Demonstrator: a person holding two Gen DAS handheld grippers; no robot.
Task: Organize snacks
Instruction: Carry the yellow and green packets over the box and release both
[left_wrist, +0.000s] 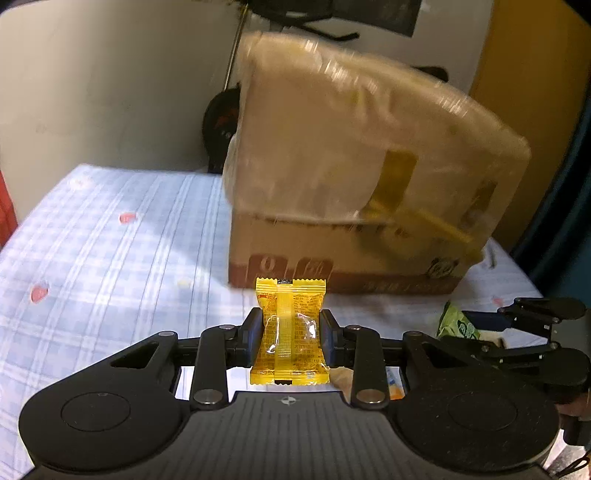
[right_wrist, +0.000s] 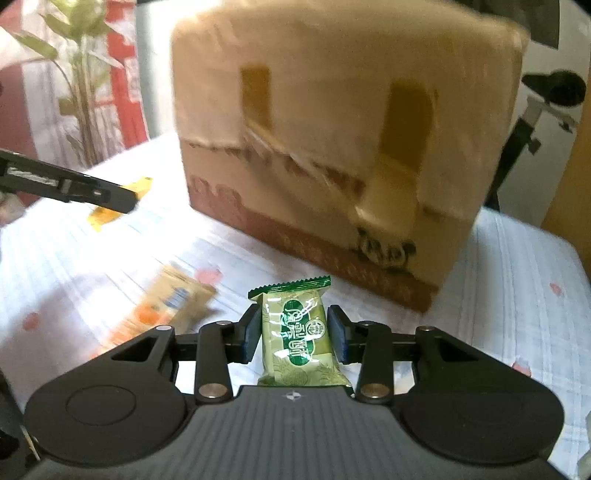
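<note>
Gripping yellow packet, left tongs clear of carton edge

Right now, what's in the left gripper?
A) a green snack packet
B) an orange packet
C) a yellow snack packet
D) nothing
C: the left wrist view shows the left gripper clamped on a yellow packet; the green packet sits in the right gripper.

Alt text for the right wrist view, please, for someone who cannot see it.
The right gripper grips a green snack packet upright between its pads, above a checked cloth. Behind stands a blurred cardboard box; at left the left gripper holds a yellow packet, with an orange packet on the cloth.
</note>
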